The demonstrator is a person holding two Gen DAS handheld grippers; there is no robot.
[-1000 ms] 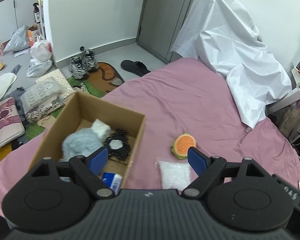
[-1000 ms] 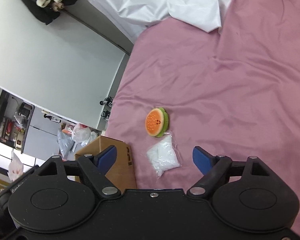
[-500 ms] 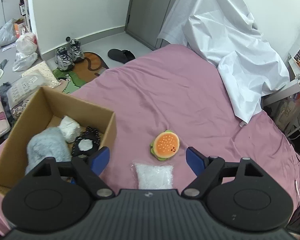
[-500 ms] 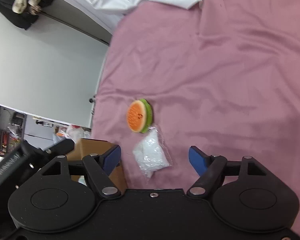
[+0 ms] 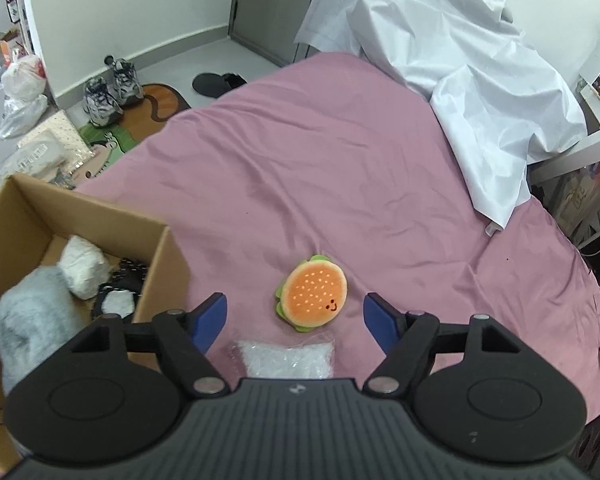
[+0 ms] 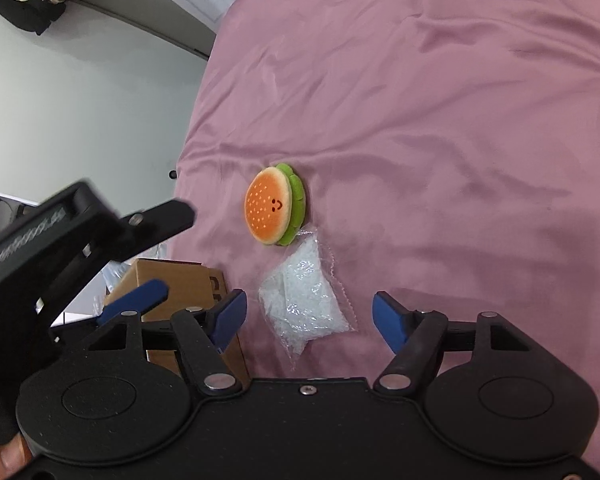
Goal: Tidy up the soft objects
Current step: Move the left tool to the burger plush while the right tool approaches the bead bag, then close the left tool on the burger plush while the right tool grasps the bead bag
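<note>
A plush burger toy (image 5: 313, 293) with a smiley face lies on the pink bed sheet (image 5: 340, 168). It also shows in the right wrist view (image 6: 274, 204). A clear bag of white beads (image 5: 287, 359) lies just below it, also in the right wrist view (image 6: 306, 304). My left gripper (image 5: 295, 316) is open and empty, its jaws either side of the burger, above it. My right gripper (image 6: 310, 316) is open and empty over the bead bag. A cardboard box (image 5: 156, 264) at the left holds a grey fluffy toy (image 5: 32, 320), a white soft lump (image 5: 85, 266) and a black item (image 5: 120, 294).
A white sheet (image 5: 460, 56) covers the far right of the bed. Shoes (image 5: 108, 90), a slipper (image 5: 216, 82), a mat and bags lie on the floor beyond the bed's left edge. The left gripper (image 6: 132, 264) appears in the right wrist view beside the box (image 6: 176, 284).
My left gripper has moved right from over the box to over the burger. My right gripper has moved closer to the bead bag. Both stay open.
</note>
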